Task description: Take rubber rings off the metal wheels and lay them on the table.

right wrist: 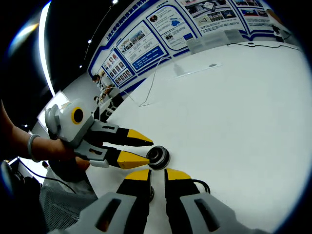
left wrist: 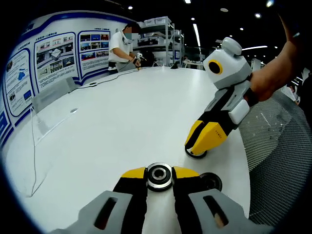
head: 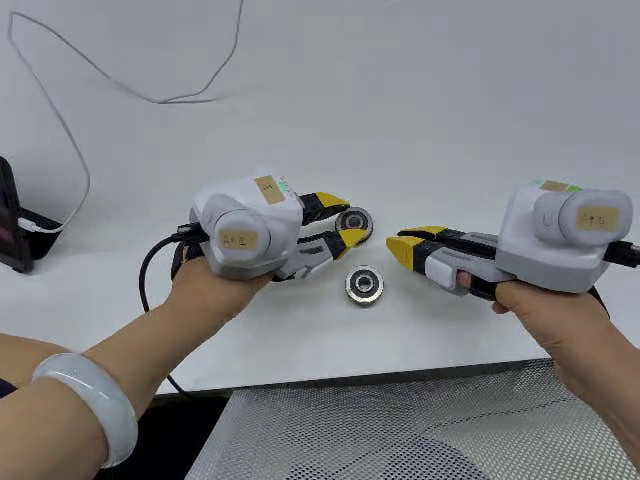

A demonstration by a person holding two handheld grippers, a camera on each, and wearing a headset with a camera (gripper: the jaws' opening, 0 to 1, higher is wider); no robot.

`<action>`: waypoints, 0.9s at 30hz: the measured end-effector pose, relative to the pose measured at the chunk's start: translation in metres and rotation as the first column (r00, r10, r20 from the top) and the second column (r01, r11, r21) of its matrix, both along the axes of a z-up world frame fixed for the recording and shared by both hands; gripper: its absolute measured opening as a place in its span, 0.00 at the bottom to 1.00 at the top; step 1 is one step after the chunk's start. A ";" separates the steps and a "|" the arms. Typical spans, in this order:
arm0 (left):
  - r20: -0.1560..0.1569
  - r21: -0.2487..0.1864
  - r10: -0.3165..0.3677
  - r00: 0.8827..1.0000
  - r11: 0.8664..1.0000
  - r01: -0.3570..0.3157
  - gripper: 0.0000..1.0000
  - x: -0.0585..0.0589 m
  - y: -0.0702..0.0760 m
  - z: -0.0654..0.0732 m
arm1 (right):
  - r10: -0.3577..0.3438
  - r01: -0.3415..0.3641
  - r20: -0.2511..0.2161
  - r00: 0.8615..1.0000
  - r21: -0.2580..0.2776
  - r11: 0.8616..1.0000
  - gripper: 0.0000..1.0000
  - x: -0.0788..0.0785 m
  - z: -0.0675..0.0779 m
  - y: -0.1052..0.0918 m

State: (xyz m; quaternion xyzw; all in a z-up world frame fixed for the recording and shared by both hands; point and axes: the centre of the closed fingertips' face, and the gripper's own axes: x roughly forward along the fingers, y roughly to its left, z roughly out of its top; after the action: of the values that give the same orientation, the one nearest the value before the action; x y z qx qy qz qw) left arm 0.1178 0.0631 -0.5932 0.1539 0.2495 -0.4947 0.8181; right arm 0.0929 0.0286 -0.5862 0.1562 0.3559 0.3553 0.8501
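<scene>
Left gripper (left wrist: 160, 173): jaws set against opposite sides of a metal wheel (left wrist: 160, 176), yellow tips touching its rim, so it is clamped on the wheel. In the head view the same gripper (head: 345, 220) points to the right with the wheel (head: 352, 222) between its tips. The wheel lies flat on the white table (head: 450, 120), face and bore up, axis upright; as a round disc it has no long axis. It has a dark outer band and a bright metal hub.

Right gripper (right wrist: 158, 174): jaws run side by side with only a narrow slit between the tips, nothing gripped. It points left (head: 405, 248), its tips near the left gripper's tips and apart from them. From its own camera the left gripper (right wrist: 150, 152) and the clamped wheel (right wrist: 158, 157) sit just ahead.

A second wheel (head: 364, 284) lies flat on the table, bore up, just beside the left gripper's tips on the person's side (left wrist: 210, 181), untouched.

Further out: a grey cable (head: 150, 95) loops over the table; a pale bangle (head: 90, 405) is on the left forearm; a mesh surface (head: 420, 430) lies below the table edge. A person in a white shirt (left wrist: 122, 44) stands at the far end.
</scene>
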 end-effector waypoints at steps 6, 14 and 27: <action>-0.009 0.027 -0.011 1.000 1.000 0.011 0.18 0.000 0.001 -0.007 | -0.010 0.010 -0.004 1.000 0.006 1.000 0.12 0.000 -0.001 -0.001; -0.010 0.035 -0.025 1.000 0.999 0.025 0.17 0.000 -0.001 -0.010 | -0.018 0.018 -0.010 1.000 0.013 1.000 0.12 -0.002 -0.001 -0.001; -0.008 0.033 -0.027 1.000 0.999 0.027 0.14 0.003 -0.002 -0.010 | -0.074 0.080 -0.069 0.995 0.091 0.993 0.11 0.010 -0.004 0.005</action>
State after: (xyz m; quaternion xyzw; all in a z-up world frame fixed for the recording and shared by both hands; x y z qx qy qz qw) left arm 0.1204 0.0607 -0.6031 0.1689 0.2588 -0.5021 0.8077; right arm 0.1029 0.0331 -0.5898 0.2213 0.3603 0.3331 0.8427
